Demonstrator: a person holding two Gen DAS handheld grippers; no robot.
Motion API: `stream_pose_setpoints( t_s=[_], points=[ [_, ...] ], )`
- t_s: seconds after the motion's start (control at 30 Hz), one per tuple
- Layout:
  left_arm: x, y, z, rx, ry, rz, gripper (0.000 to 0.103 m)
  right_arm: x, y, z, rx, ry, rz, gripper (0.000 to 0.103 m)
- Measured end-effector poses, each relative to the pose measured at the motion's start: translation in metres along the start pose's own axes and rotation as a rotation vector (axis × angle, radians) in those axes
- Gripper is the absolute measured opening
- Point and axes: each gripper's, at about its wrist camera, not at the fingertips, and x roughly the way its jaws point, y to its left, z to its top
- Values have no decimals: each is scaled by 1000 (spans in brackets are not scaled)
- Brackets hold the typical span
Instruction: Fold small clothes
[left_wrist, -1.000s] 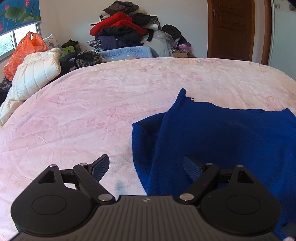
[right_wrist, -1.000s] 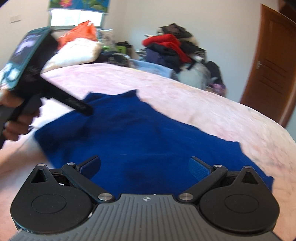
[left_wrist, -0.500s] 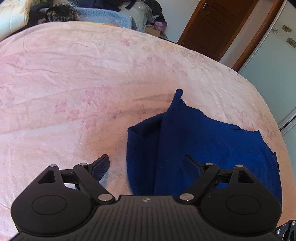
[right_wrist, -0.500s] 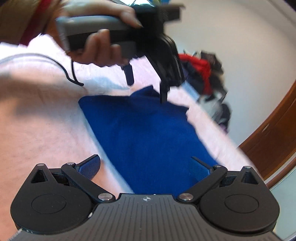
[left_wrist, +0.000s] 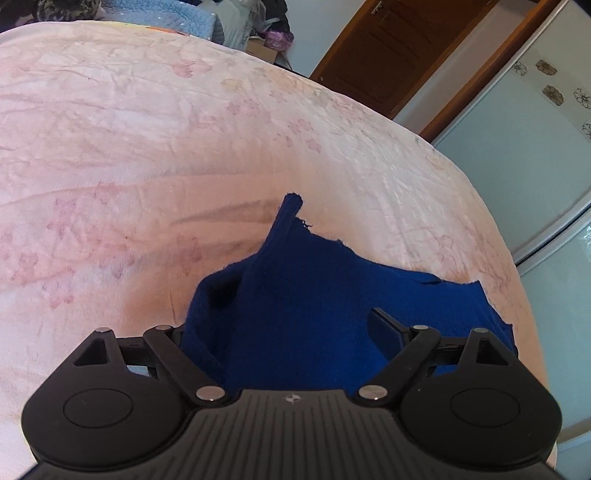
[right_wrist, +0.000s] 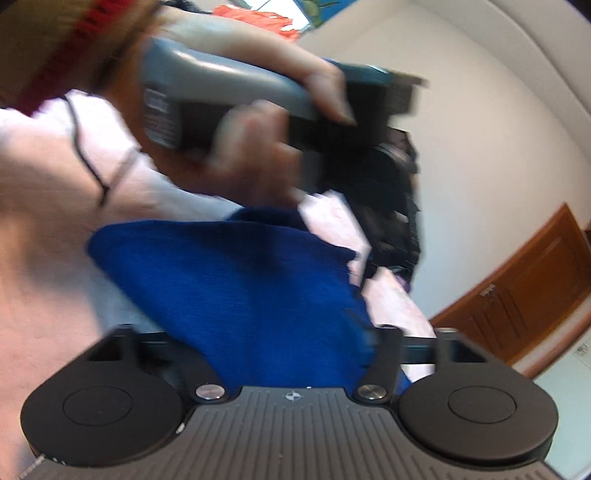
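A dark blue knitted garment (left_wrist: 317, 306) lies on the pink bedspread (left_wrist: 147, 155), folded over along its left side with one corner pointing away. My left gripper (left_wrist: 284, 332) is open and low over the near edge of the garment, cloth lying between its fingers. In the blurred right wrist view the same blue garment (right_wrist: 240, 295) fills the space between the fingers of my right gripper (right_wrist: 266, 347), which stands open right at the cloth. The hand holding the left gripper (right_wrist: 258, 122) is close above it.
A pile of clothes and a blue blanket (left_wrist: 166, 18) lie beyond the bed's far edge. A brown wooden door (left_wrist: 399, 55) and a pale wardrobe (left_wrist: 535, 155) stand to the right. The bed edge curves down on the right.
Both grippers have dropped lower and closer onto the blue garment. The cloth now lies between the fingers of each. The right view has swung and blurred.
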Motion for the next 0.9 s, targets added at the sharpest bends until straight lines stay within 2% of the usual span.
stream_pose_setpoints(
  t_s=[0.07,0.1,0.13,0.17,0.23,0.37,0.47,0.57,0.67,0.9],
  points=[
    [2,-4,2,13,-20,74,45,-2,8,2,-33,-6,22,21],
    [2,-4,2,16,-24,109,39,-2,11,2,-42,-10,31,18],
    [2,-4,2,16,-22,124,28,-3,13,2,-49,-16,36,20],
    [3,-4,2,10,-19,132,17,-4,12,2,-49,-20,42,13],
    [2,-3,2,-14,-21,132,11,-4,9,3,-39,-27,64,12],
    [-4,-19,-4,4,-46,194,9,-15,-15,0,52,-46,138,9],
    [-12,-40,-7,43,-64,260,9,-32,-47,-8,182,-67,199,9],
    [-22,-61,-6,44,-78,286,9,-51,-83,-20,352,-93,258,9],
    [-30,-83,-4,23,-86,287,9,-69,-119,-38,507,-112,283,9],
    [-37,-150,0,12,-129,211,9,-110,-188,-95,846,-144,332,9]
  ],
)
